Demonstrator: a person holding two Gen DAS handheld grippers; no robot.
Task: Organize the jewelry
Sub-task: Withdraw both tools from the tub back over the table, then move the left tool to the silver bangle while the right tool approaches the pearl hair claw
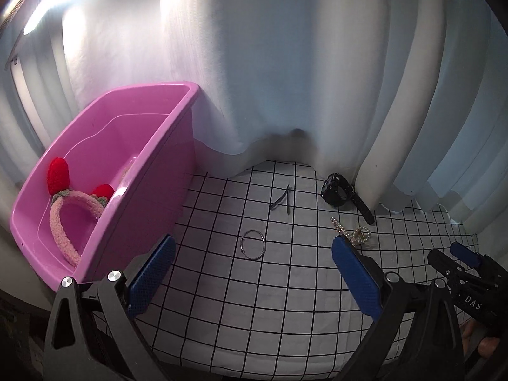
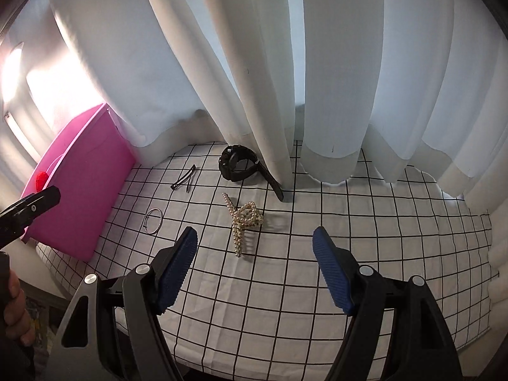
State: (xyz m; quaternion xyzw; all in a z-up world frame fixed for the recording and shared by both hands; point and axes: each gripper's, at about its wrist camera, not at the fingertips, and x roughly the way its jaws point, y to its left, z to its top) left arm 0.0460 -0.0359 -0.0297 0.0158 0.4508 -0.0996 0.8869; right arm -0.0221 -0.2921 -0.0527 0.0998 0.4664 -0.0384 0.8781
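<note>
A pink plastic bin (image 1: 152, 171) stands at the left on the checked cloth; inside lies a fluffy pink headband (image 1: 71, 219) with red strawberry ears. On the cloth lie a thin silver ring bangle (image 1: 253, 243), a dark hair clip (image 1: 282, 200), a black wristwatch (image 1: 341, 192) and a pearl hair claw (image 1: 354, 233). My left gripper (image 1: 254, 254) hangs open above the bangle, holding nothing. My right gripper (image 2: 255, 241) stands open just in front of the pearl hair claw (image 2: 243, 219), with nothing between its pads. The watch (image 2: 239, 163), clip (image 2: 184, 177) and bangle (image 2: 153, 220) lie beyond it.
White curtains (image 2: 270, 63) hang behind the table and drape onto the cloth, touching the watch strap. The pink bin (image 2: 85, 177) stands at the left of the right wrist view. The cloth's front edge (image 2: 222, 358) drops off near me. A hand (image 2: 14, 304) shows at lower left.
</note>
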